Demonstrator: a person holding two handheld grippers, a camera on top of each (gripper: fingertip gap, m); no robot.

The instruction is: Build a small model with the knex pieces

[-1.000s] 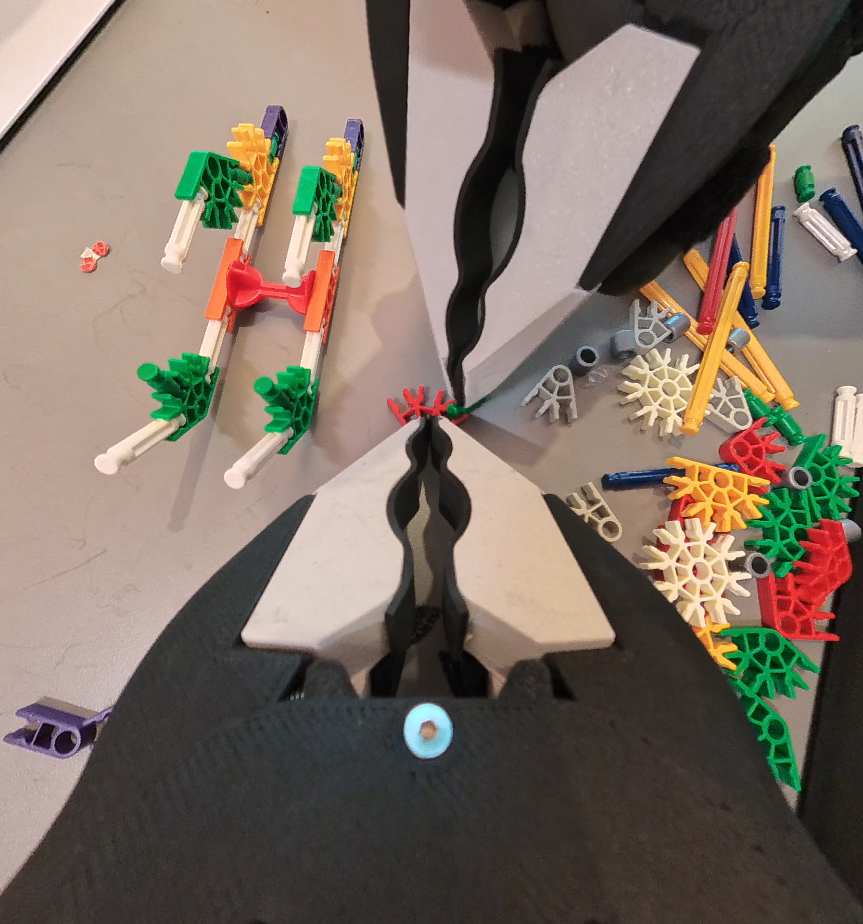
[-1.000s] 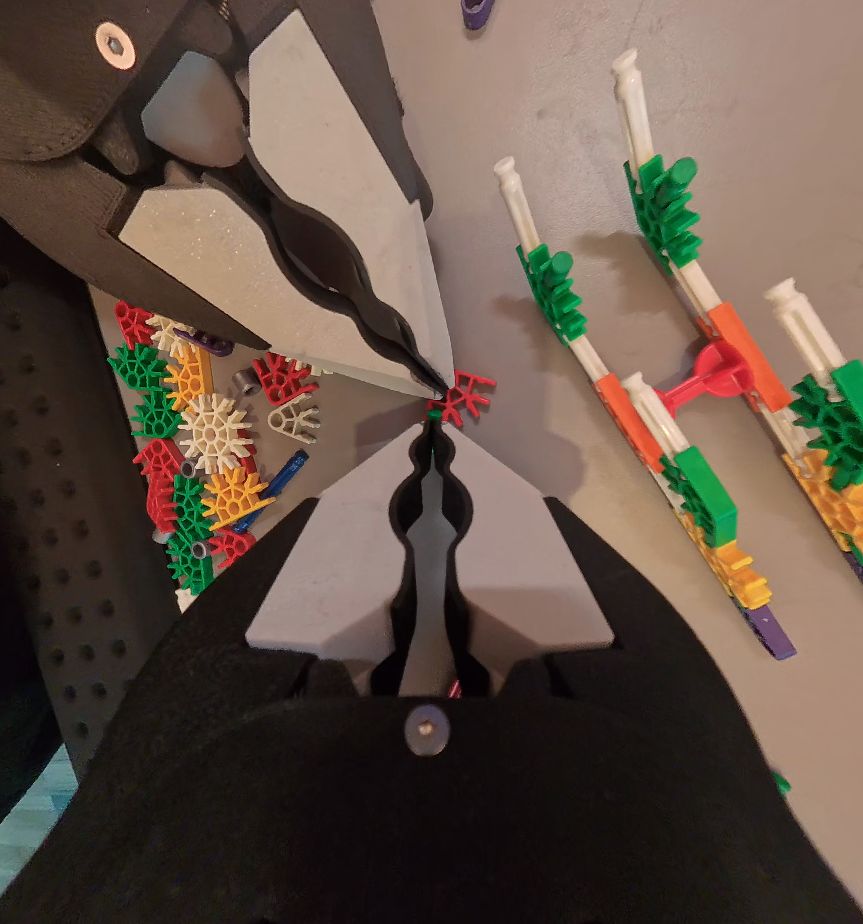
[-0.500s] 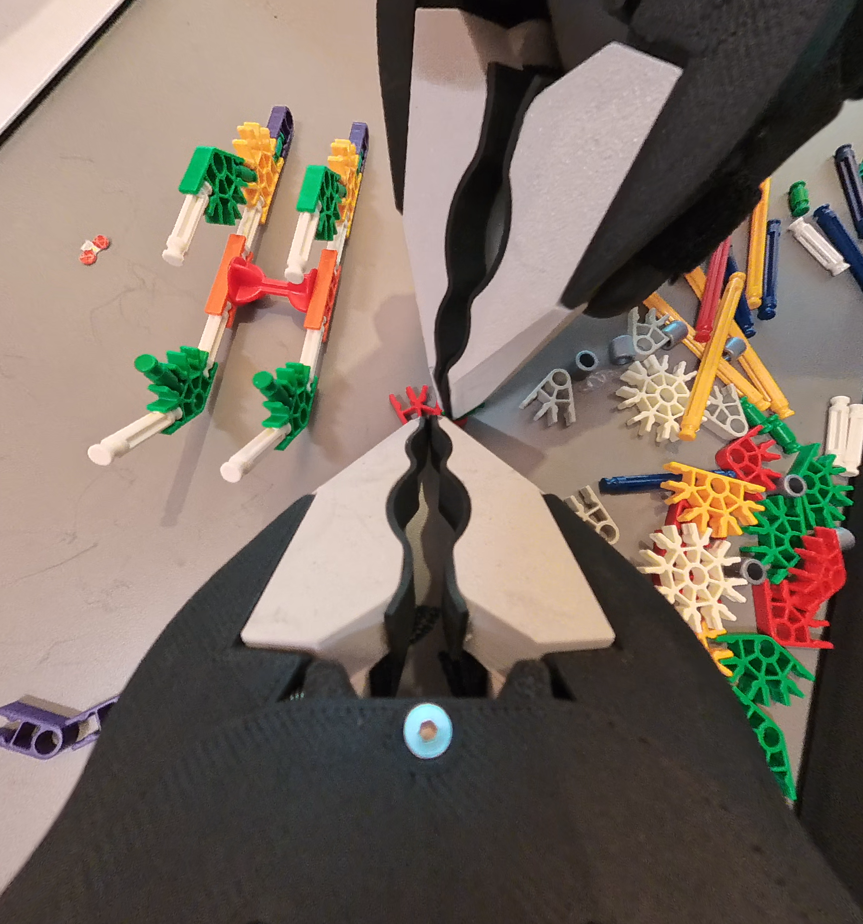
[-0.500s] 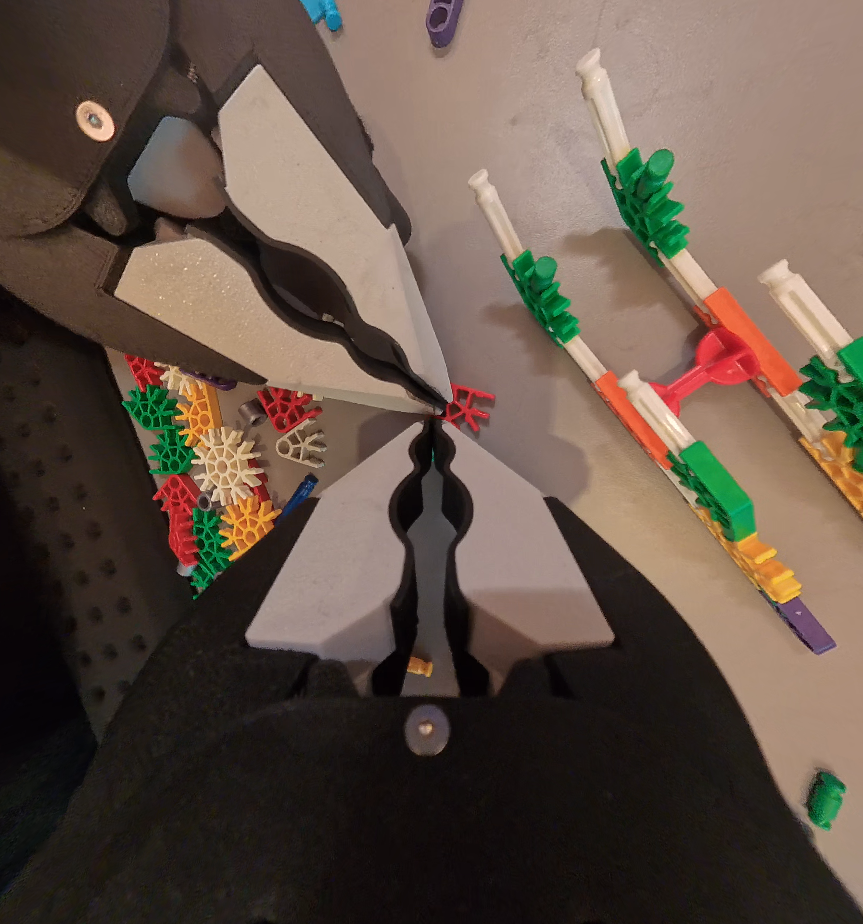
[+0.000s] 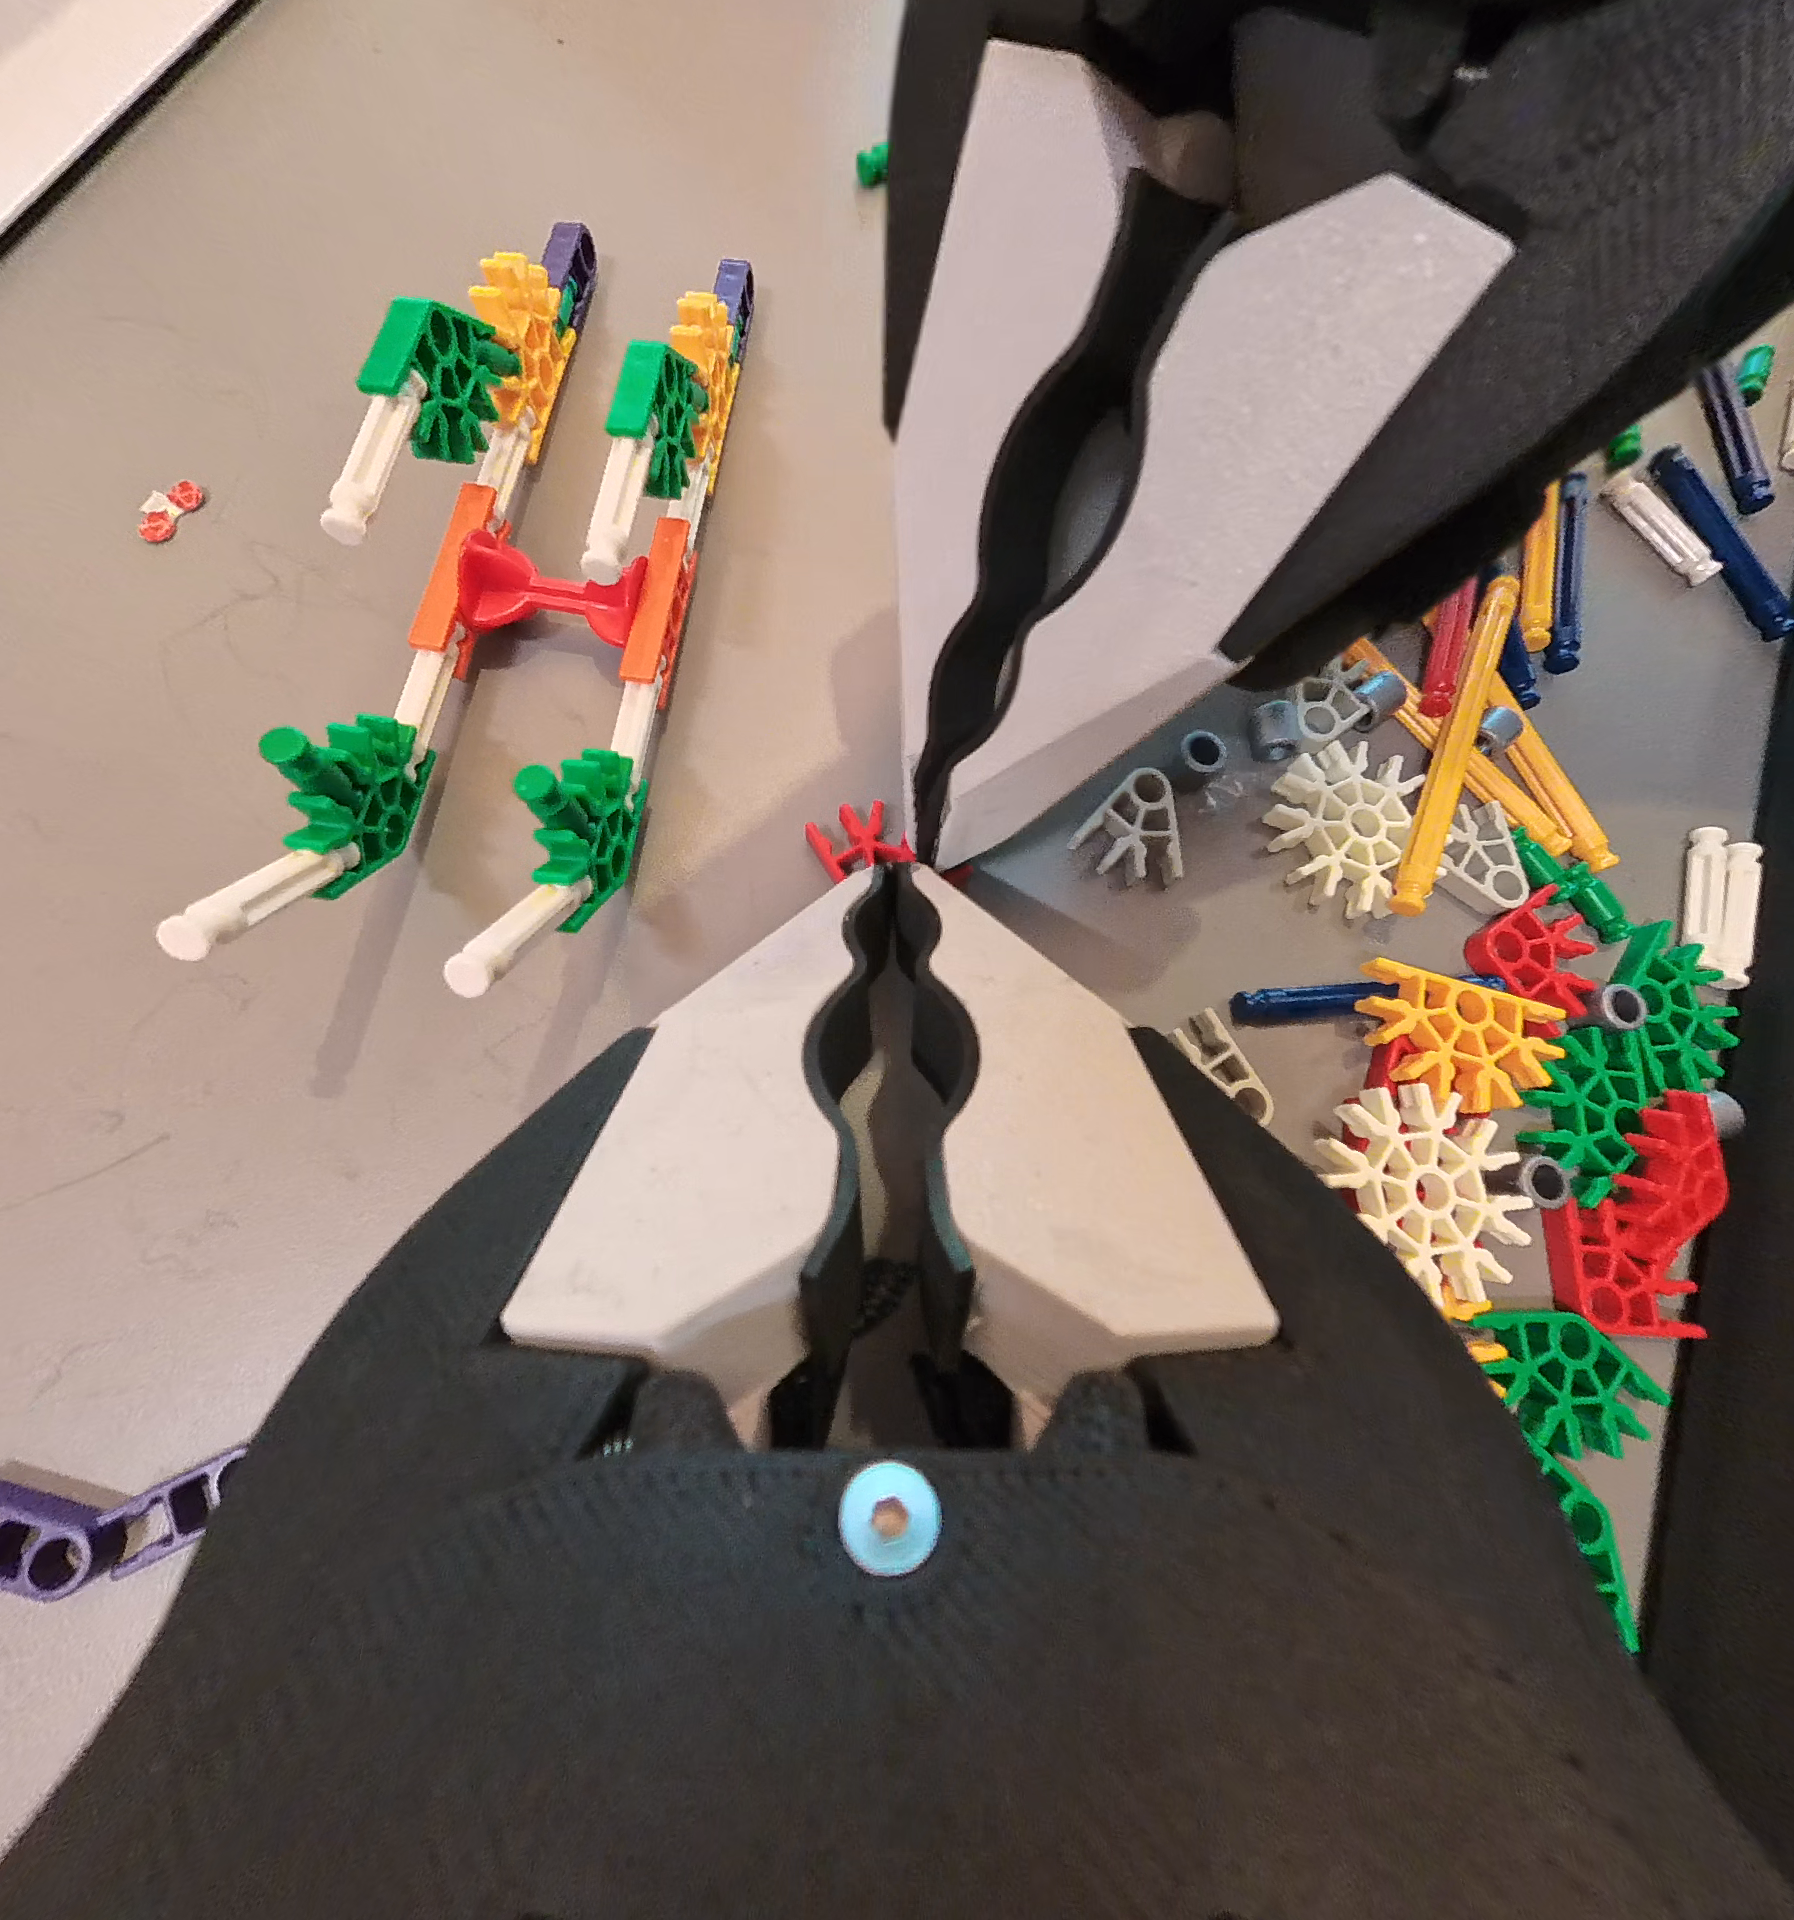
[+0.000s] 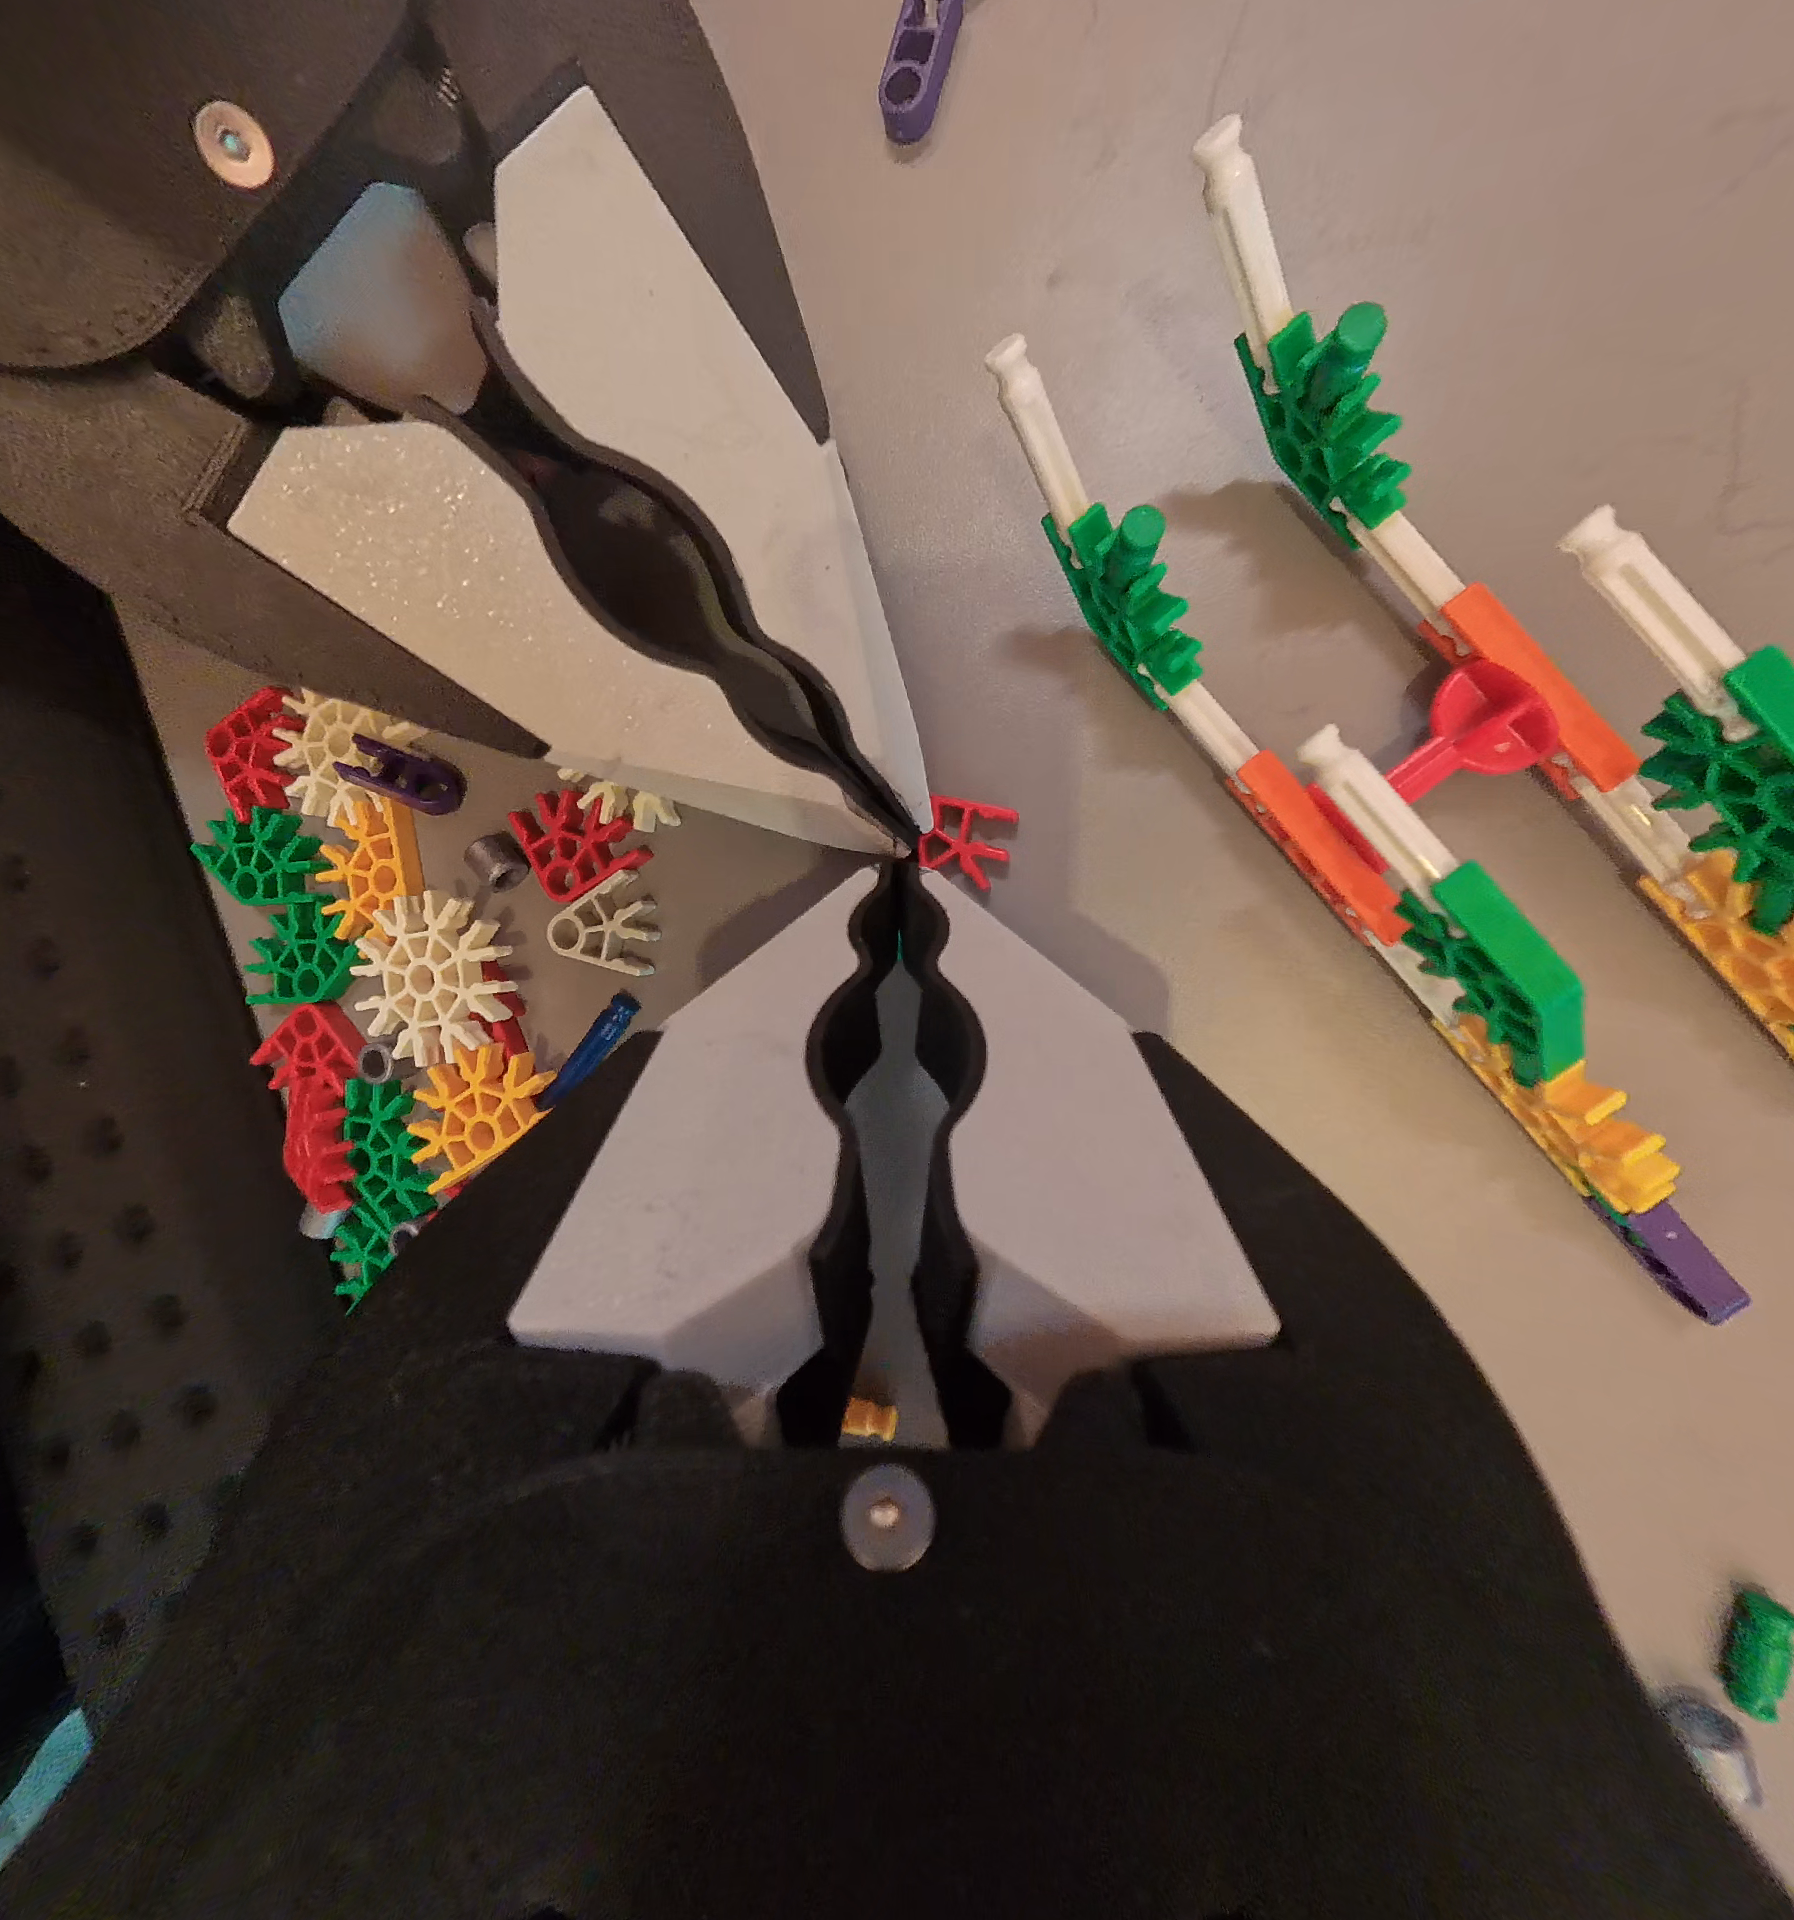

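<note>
above the grey table [image 5: 93,1091], both grippers meet tip to tip, left gripper [image 5: 891,881] pinching a red connector [image 5: 851,836], right gripper [image 6: 898,883] pressed shut on something green.

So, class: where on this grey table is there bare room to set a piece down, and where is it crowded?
Bare: the grey table between the assembled rod frame and the purple connector. Crowded: the loose parts pile on the right, and the middle, where both hand-held grippers pinch a small red connector.
</note>
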